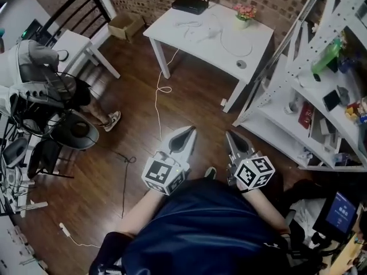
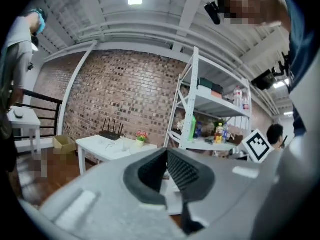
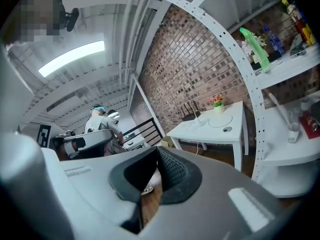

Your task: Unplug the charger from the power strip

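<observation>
A white table point(image 1: 189, 39) stands against the brick wall, well ahead of me. On it lie a black router point(image 1: 190, 4), a small flower pot point(image 1: 243, 15) and white cables with a white block point(image 1: 198, 26) that is too small to tell as charger or power strip. A white cord point(image 1: 159, 96) hangs from the table to the floor. My left gripper point(image 1: 190, 130) and right gripper point(image 1: 230, 134) are held side by side near my body, far from the table, both shut and empty. The table also shows in the left gripper view point(image 2: 107, 146) and the right gripper view point(image 3: 215, 126).
A white metal shelf rack point(image 1: 321, 96) full of bottles and boxes stands at the right. At the left a person point(image 1: 34, 67) stands by a small white side table point(image 1: 74, 42) and a black stool point(image 1: 74, 132). A cardboard box point(image 1: 126, 23) sits by the wall. Thin cables cross the wooden floor point(image 1: 125, 176).
</observation>
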Tool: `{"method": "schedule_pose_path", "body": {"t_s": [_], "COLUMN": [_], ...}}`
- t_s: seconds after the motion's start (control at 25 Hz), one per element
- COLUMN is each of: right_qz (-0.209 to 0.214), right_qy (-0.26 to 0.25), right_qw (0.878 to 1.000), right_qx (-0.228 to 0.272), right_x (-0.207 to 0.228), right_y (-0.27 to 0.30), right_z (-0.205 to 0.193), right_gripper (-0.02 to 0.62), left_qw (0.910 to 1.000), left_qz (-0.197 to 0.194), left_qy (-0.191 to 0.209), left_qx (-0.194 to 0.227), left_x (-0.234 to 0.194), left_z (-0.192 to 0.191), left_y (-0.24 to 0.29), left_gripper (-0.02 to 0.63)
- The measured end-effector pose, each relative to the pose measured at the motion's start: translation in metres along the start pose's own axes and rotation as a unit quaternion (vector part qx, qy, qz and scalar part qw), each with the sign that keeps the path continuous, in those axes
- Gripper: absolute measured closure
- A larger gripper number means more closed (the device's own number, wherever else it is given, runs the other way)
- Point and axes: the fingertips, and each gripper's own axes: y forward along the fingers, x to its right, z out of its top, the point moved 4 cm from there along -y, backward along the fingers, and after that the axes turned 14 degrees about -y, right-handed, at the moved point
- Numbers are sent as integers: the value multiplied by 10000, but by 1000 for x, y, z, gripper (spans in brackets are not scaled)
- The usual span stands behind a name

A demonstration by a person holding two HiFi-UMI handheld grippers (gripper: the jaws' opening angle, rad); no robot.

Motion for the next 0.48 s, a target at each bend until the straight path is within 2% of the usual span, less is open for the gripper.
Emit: {"method": "schedule_pose_path", "body": {"t_s": [0.08,0.28,0.48], "right_qz": [84,199,230], "right_qy": [-60,-233,-429], "right_qw": [9999,9995,9986], "right_qx": [-26,-90,-210], "right_x": [12,36,37], "right_y": [0,5,33], "right_z": [2,3,13], "right_gripper": [583,584,583], "left_qw": [10000,9990,9991], "left_qz": [76,325,413], "left_qy": [-6,295,51], "left_qx": [11,129,67], "left_x": [5,1,-23], "left_z": [-2,-5,20], "left_y": [11,28,46], "left_gripper": [600,600,600]}}
